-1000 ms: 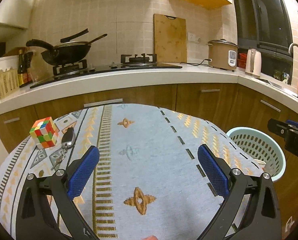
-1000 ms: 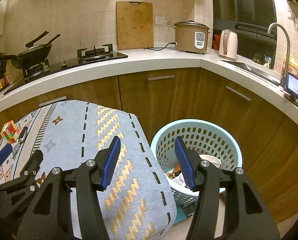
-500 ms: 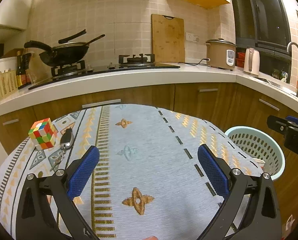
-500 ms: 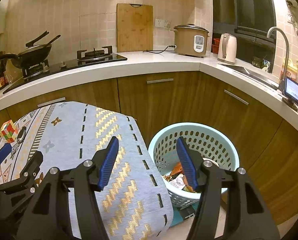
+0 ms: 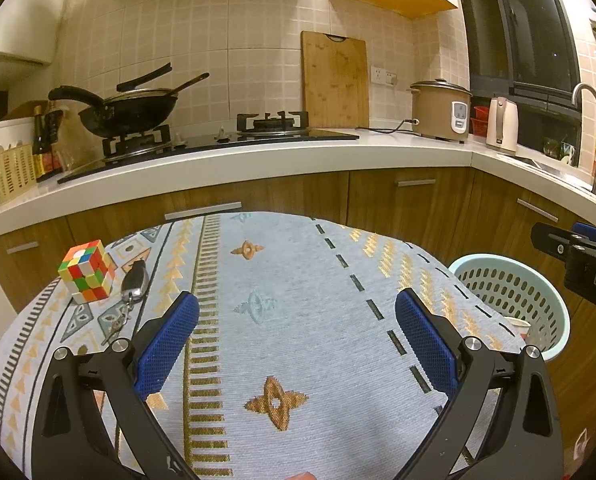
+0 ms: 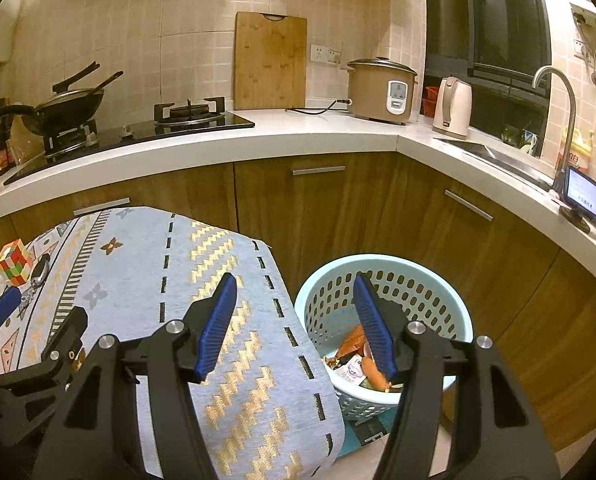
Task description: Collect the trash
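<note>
A pale green perforated basket point(image 6: 414, 280) stands on the floor to the right of the cloth-covered table point(image 6: 145, 280). Wrappers and a paper cup lie inside it as trash point(image 6: 358, 356). My right gripper point(image 6: 295, 292) hangs open over the table's right edge and the basket's near rim, nothing between its blue pads. In the left wrist view my left gripper point(image 5: 295, 312) stands wide open above the patterned cloth point(image 5: 298, 320), holding nothing. The basket point(image 5: 510, 292) shows at the right there, and part of the right gripper's body point(image 5: 578, 256) sticks in from the frame edge.
A colour cube point(image 5: 86, 270) and a car key with a key ring point(image 5: 133, 284) lie at the table's far left. Behind are wooden cabinets and a white counter point(image 5: 257, 160) with a wok, hob, cutting board, rice cooker and kettle. A sink and a small screen point(image 6: 592, 204) are at the right.
The right wrist view has shifted slightly, so more of the basket's inside and its trash shows. The left gripper has kept still and open.
</note>
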{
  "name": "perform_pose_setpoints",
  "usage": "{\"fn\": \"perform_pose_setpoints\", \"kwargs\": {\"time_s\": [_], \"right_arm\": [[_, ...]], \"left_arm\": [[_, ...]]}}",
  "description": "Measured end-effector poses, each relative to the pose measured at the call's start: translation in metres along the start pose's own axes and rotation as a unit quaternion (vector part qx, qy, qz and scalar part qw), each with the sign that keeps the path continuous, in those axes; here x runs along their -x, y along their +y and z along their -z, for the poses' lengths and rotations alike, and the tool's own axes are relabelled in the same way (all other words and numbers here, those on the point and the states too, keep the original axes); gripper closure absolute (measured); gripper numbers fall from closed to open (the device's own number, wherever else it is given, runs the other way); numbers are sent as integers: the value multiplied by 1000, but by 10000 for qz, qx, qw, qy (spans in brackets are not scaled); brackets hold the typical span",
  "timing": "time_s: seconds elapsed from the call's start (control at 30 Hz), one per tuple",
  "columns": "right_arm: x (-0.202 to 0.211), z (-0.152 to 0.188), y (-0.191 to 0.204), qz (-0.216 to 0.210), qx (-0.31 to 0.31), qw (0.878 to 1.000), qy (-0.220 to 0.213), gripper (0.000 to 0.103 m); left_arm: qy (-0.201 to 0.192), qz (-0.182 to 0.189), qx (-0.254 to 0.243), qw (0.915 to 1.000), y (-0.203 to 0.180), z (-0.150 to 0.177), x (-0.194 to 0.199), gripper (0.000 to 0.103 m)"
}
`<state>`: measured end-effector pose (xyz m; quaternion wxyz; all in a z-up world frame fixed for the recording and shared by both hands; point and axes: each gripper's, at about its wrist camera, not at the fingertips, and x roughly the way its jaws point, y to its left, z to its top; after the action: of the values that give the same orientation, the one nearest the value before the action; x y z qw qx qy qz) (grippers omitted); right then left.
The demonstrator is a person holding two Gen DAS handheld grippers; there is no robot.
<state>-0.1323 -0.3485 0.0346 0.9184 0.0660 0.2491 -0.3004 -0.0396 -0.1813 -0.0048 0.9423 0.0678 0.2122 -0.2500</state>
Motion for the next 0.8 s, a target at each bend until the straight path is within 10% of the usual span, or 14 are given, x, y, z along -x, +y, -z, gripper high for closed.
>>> {"fn": "perform_pose_setpoints", "kwargs": {"time_s": [0.8], "right_arm": [[-3, 4, -3, -34, -40, 10000, 55, 46]], "left_arm": [[-5, -21, 3, 10000, 1, 1, 0, 8]]}}
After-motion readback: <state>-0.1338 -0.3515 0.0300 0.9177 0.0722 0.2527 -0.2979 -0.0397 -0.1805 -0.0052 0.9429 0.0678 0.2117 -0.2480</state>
